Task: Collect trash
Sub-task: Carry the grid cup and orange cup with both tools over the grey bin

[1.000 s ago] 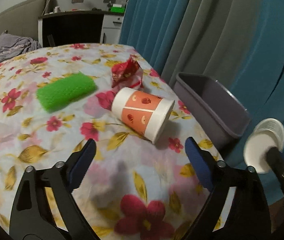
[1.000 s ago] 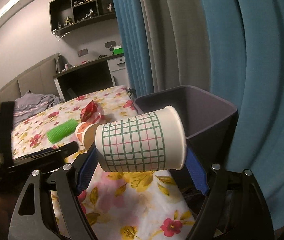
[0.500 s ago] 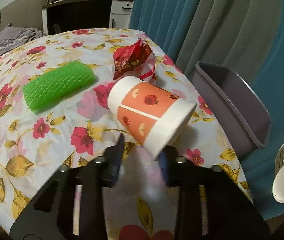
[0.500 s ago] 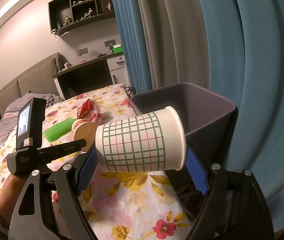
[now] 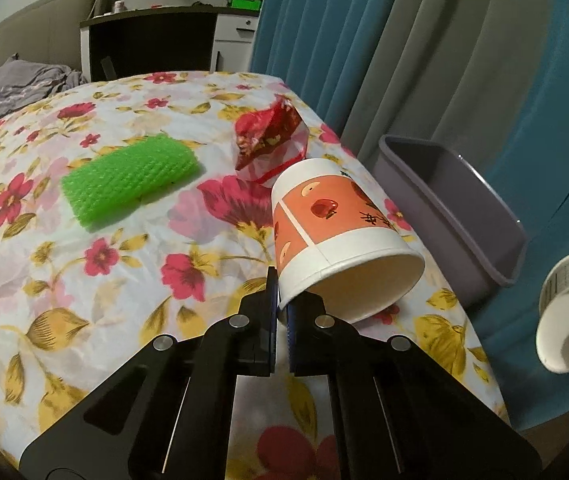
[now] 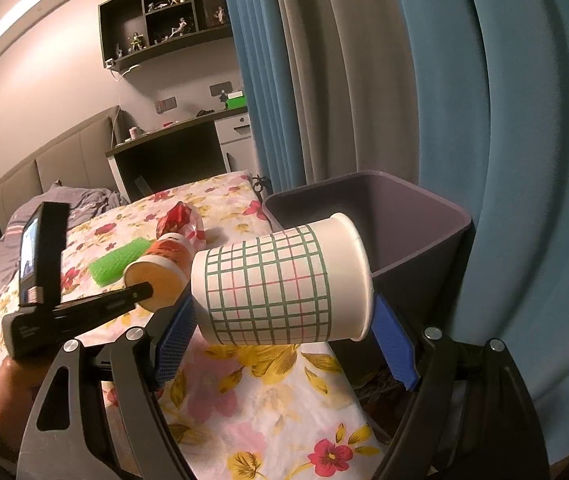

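Flowered bedding (image 5: 124, 280) carried the litter beside a grey bin (image 5: 464, 208). One hand-held gripper, the left (image 5: 280, 312), pinched only the orange cup's (image 5: 336, 232) rim; the right hand-held gripper (image 6: 280, 320) clasped a checked cup (image 6: 276, 284) near that bin. Such a thin rim hold might slip or crush the paper when lifted.

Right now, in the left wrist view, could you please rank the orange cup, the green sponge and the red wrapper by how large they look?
1. orange cup, though it is nearest the camera
2. green sponge
3. red wrapper
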### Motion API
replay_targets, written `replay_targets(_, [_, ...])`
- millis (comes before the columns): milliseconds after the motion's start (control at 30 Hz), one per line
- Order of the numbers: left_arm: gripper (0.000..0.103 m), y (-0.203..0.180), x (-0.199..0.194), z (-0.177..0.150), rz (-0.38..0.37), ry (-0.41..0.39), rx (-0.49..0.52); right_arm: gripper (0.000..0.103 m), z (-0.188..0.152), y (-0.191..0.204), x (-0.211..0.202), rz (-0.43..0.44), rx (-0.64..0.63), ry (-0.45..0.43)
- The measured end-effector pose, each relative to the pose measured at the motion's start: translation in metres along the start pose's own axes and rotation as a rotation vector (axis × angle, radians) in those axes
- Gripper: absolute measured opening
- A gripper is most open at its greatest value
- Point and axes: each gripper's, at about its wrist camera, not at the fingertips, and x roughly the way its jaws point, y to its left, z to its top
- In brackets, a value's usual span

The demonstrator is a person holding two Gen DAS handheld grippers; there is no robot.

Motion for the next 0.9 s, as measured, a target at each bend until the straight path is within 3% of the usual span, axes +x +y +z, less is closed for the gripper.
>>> replay_targets(267, [0.003, 0.010, -0.038, 0.003, -0.004, -0.055, 0.004, 0.078, 0.013, -0.006, -0.013, -0.017, 0.016, -0.045])
replay_targets(533, [0.003, -0.008, -0.066, 0.023, -0.037, -0.115, 0.043, 0.078, 0.047, -0.024, -0.020, -0.083, 0.014, -0.126])
replay_targets(700, [0.003, -0.035, -0.063, 0.045, -0.070, -0.131, 0.078, 0.078, 0.067, -0.037, 0.002, -0.115, -0.003, -0.151])
replay_targets(900, [0.003, -0.077, -0.028, 0.071, -0.136, -0.089, 0.107, 0.078, 0.065, -0.046, 0.045, -0.096, -0.022, -0.096])
